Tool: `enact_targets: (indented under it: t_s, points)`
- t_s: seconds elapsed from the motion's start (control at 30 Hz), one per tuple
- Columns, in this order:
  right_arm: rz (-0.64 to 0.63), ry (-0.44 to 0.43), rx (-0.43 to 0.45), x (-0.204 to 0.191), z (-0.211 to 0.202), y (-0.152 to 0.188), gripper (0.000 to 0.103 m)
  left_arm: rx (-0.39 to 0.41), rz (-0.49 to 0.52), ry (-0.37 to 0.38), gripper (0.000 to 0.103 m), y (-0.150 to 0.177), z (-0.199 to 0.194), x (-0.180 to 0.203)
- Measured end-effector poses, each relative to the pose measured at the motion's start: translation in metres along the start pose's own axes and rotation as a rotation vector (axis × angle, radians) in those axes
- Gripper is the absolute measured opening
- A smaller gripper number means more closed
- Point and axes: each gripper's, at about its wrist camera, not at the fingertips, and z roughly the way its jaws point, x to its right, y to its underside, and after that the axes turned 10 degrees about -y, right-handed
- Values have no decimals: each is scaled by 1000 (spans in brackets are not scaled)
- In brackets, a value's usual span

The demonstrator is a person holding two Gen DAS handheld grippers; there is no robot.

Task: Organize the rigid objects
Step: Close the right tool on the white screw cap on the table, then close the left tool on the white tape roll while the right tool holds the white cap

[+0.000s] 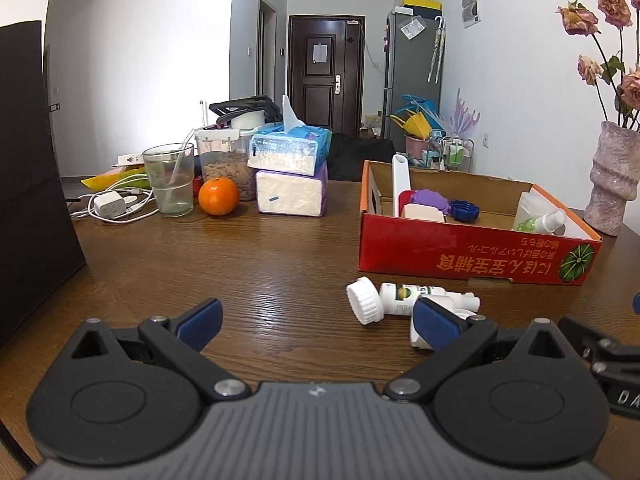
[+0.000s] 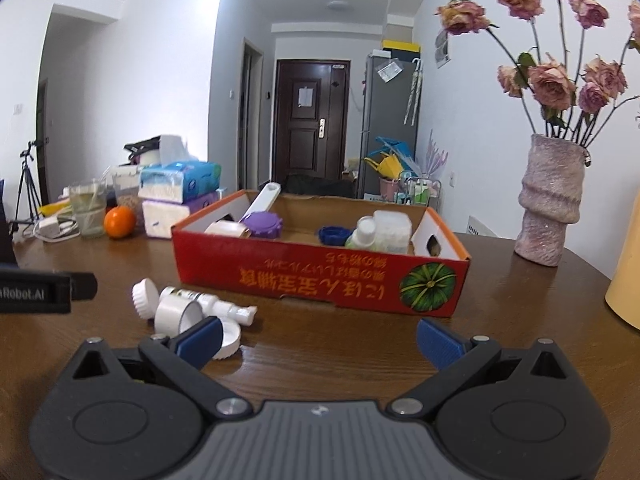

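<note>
A red cardboard box (image 1: 460, 246) (image 2: 304, 272) stands on the wooden table and holds a purple lid (image 2: 262, 222), a blue cap (image 2: 334, 235), a white scoop (image 1: 400, 184), a small spray bottle (image 1: 540, 222) and a clear container (image 2: 392, 228). In front of it lie a white bottle (image 1: 404, 298) (image 2: 200, 300), a ribbed white cap (image 1: 364, 300) (image 2: 145, 294), a white cup (image 2: 176, 314) and a flat white lid (image 2: 228, 338). My left gripper (image 1: 318, 322) is open, left of that pile. My right gripper (image 2: 318, 340) is open, its left finger in front of the pile.
At the back left stand an orange (image 1: 218, 196), a glass (image 1: 168, 180), stacked tissue packs (image 1: 290, 172), a food jar (image 1: 224, 160) and a charger with cable (image 1: 110, 204). A pink vase with dried roses (image 2: 550, 200) stands right. A dark panel (image 1: 28, 184) rises on the left.
</note>
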Motion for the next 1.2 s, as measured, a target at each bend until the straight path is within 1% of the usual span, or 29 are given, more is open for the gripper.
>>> enact_targets:
  t_s: [0.23, 0.57, 0.67, 0.73, 0.77, 0.8, 0.93, 0.97, 1.03, 1.07, 1.1, 1.2]
  points:
    - [-32, -31, -49, -17, 16, 5, 100, 1, -4, -9, 103, -1, 6, -17]
    - [-77, -55, -139, -37, 56, 6, 86, -23, -20, -41, 103, -2, 21, -43]
    - [-86, -63, -154, -42, 67, 4, 84, -28, -19, -47, 103, -3, 25, -46]
    - [-95, -61, -168, -44, 76, 3, 79, -30, -20, -49, 103, -3, 26, -48]
    - [-95, -61, -181, -44, 81, 2, 72, -31, -22, -50, 103, -3, 27, -49]
    - [-89, -69, -191, -44, 85, 1, 70, -31, -25, -50, 103, -3, 27, -50]
    - [-72, -91, -198, -44, 95, -3, 69, -34, -28, -50, 103, -3, 28, -49]
    - [-69, -98, -201, -44, 98, -3, 65, -35, -25, -49, 103, -3, 29, -49]
    - [-63, -125, -217, -43, 101, -4, 49, -37, -20, -48, 103, -2, 29, -48]
    - [-57, -137, -224, -43, 103, -4, 39, -38, -18, -47, 103, -2, 30, -47]
    - [-47, -148, -220, -42, 103, -4, 39, -38, -16, -47, 103, -2, 30, -46]
    - [-28, -144, -206, -38, 100, -4, 39, -41, -12, -50, 103, -1, 32, -44]
